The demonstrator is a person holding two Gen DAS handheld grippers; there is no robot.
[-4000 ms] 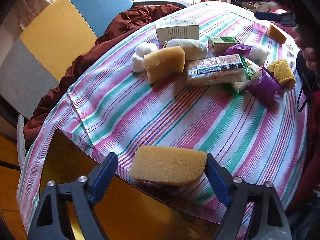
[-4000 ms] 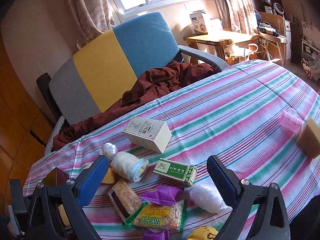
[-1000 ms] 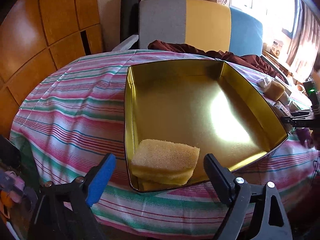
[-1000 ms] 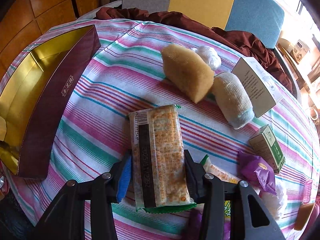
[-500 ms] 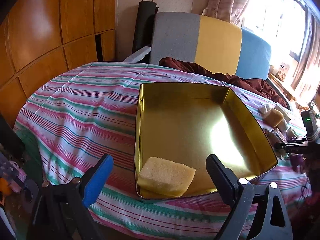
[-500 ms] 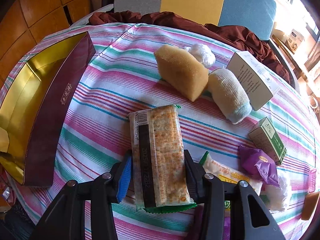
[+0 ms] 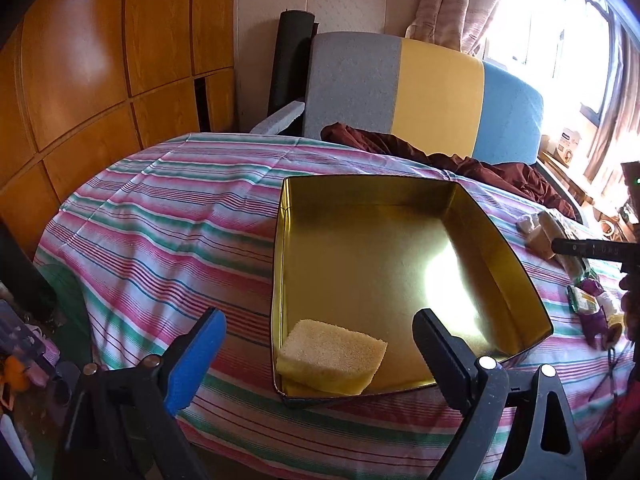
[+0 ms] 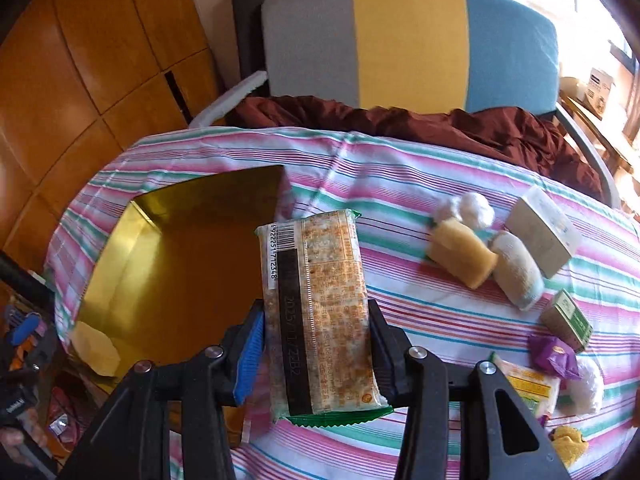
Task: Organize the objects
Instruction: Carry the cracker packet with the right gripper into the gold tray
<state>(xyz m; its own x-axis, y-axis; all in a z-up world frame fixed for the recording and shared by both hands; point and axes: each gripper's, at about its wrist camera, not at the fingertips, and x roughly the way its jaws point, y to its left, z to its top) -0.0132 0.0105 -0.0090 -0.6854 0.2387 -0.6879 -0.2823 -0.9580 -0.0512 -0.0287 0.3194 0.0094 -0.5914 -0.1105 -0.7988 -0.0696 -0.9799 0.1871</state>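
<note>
A gold tin box (image 7: 500, 248) (image 8: 120, 256) lies open on the striped tablecloth. In its near left corner rests a yellow sponge (image 7: 332, 356) (image 8: 94, 346). My left gripper (image 7: 320, 352) hangs open above and in front of that corner, with nothing between its pads. The right gripper (image 8: 316, 344) is shut on a long cracker packet (image 8: 316, 304) in clear wrap, lifted off the cloth beside the box's right wall. Part of the right gripper shows at the far right edge of the left wrist view.
Right of the box lie a second sponge (image 8: 460, 256), a rolled sock (image 8: 518, 276), white balls (image 8: 474, 208), a beige carton (image 8: 542, 230), a small green box (image 8: 568, 320), a purple wrapper (image 8: 554, 354) and a yellow snack bag (image 8: 528, 386). A chair (image 8: 408, 40) with a maroon cloth stands behind.
The right gripper has lifted the cracker packet off the cloth and carried it left toward the box. The left gripper has risen a little from the sponge, which stays in the box.
</note>
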